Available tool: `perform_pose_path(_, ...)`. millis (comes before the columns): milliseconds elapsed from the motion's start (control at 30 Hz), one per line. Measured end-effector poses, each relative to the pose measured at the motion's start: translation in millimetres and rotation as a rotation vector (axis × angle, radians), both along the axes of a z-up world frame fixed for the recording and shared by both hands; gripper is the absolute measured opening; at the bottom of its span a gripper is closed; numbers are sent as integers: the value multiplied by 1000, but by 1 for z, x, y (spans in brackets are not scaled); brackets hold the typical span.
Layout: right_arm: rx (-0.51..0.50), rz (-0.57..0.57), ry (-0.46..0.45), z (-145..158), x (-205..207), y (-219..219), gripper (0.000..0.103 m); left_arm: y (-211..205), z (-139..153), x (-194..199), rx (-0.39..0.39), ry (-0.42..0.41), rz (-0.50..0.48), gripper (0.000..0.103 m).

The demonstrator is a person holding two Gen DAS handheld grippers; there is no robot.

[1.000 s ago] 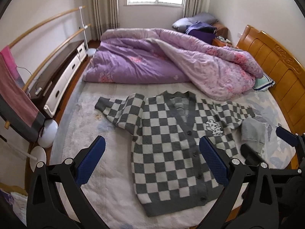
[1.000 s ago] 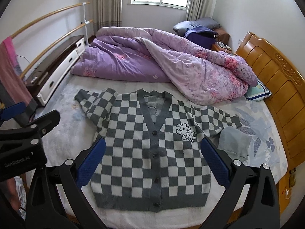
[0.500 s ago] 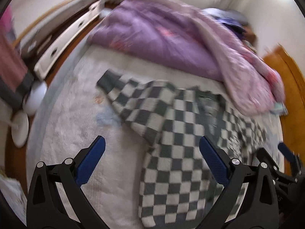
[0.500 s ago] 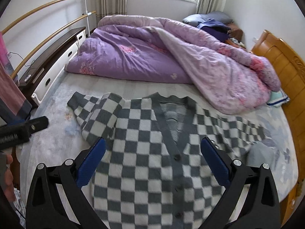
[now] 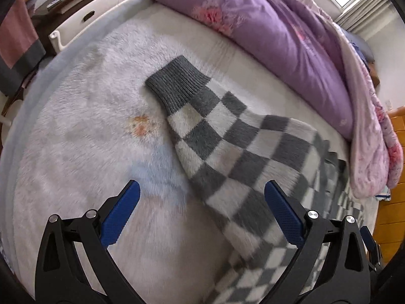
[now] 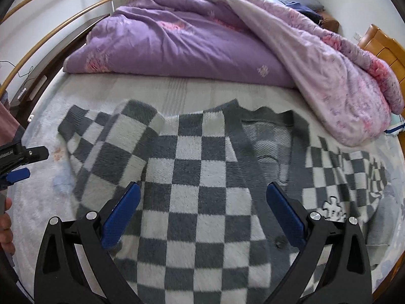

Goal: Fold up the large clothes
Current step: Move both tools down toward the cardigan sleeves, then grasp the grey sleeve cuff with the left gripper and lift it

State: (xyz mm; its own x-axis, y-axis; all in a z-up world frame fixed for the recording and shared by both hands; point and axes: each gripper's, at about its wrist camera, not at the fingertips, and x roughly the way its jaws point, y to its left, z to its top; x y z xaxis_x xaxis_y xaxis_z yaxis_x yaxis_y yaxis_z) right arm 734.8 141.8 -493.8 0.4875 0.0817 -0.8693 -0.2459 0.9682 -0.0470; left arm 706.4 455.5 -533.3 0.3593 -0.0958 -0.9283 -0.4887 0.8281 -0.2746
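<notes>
A grey-and-white checked cardigan (image 6: 200, 177) lies flat, front up, on the pale fluffy bed cover (image 5: 83, 136). Its left sleeve (image 5: 227, 147) stretches toward the bed's left side and ends in a grey ribbed cuff (image 5: 177, 83). My left gripper (image 5: 201, 200) hovers open just above that sleeve, with nothing between its blue pads. My right gripper (image 6: 202, 197) hangs open over the cardigan's chest, below the V-neck (image 6: 268, 136). At the left edge of the right wrist view the left gripper (image 6: 17, 162) shows again, beside the sleeve.
A crumpled purple and pink duvet (image 6: 202, 40) fills the far half of the bed. The wooden headboard (image 6: 379, 45) is at the right, a low white-drawered cabinet (image 5: 106, 7) runs along the left, and a folded grey garment (image 6: 379, 217) lies by the cardigan's right sleeve.
Both grippers have dropped and moved forward toward the cardigan. The left one swung left over the sleeve; the right one closed in on the chest. Both stayed open.
</notes>
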Motion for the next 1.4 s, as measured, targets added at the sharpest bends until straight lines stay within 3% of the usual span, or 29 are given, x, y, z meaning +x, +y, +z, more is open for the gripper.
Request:
perform_pose_path(233, 33, -23, 49, -47, 14, -8, 96, 25, -65, 45, 20, 18, 38, 97)
perform_pose_path(400, 66, -48, 81, -68, 17, -18, 96, 46, -96, 62, 29, 61, 112, 97)
perform_pose_path(467, 76, -51, 92, -74, 17, -21, 96, 41, -95, 69, 70, 47, 83, 97)
perform_pose_path(533, 81, -55, 104, -80, 17, -24, 96, 34, -97, 76, 131, 51, 49, 81)
perform_pose_path(600, 79, -54, 113, -84, 16, -25, 96, 30, -101, 82, 165, 74, 37, 80)
perform_pose_path(667, 78, -52, 118, -86, 15, -25, 96, 27, -100, 84, 182, 60, 34, 71)
perform_pose_path(700, 77, -51, 118, -87, 14, -24, 96, 26, -99, 85, 178, 47, 24, 57)
perform_pose_path(733, 77, -49, 120, -87, 12, -24, 96, 22, -97, 87, 180, 35, 17, 39)
perform_pose_path(833, 83, -39, 132, -90, 10, -22, 96, 22, -89, 83, 190, 14, 14, 16)
perform_pose_path(933, 91, -33, 138, -89, 7, -20, 96, 32, -71, 63, 185, -24, 50, 14)
perform_pose_path(1100, 123, -9, 151, -88, 5, -7, 96, 66, -7, 1, 296, -116, 152, 14)
perform_pose_path(1200, 208, 34, 173, -88, 2, 7, 96, 85, 41, -44, 361, -172, 210, 13)
perform_pose_path(1300, 291, 82, 217, -95, -2, 23, 94, 99, 69, -70, 344, -207, 227, 13)
perform_pose_path(1333, 318, 106, 233, -98, -4, 30, 83, 99, 74, -81, 335, -218, 225, 13)
perform_pose_path(1367, 350, 126, 251, -102, -6, 35, 65, 94, 83, -91, 336, -234, 220, 13)
perform_pose_path(1400, 365, 136, 269, -105, -7, 38, 57, 92, 88, -91, 348, -241, 213, 13)
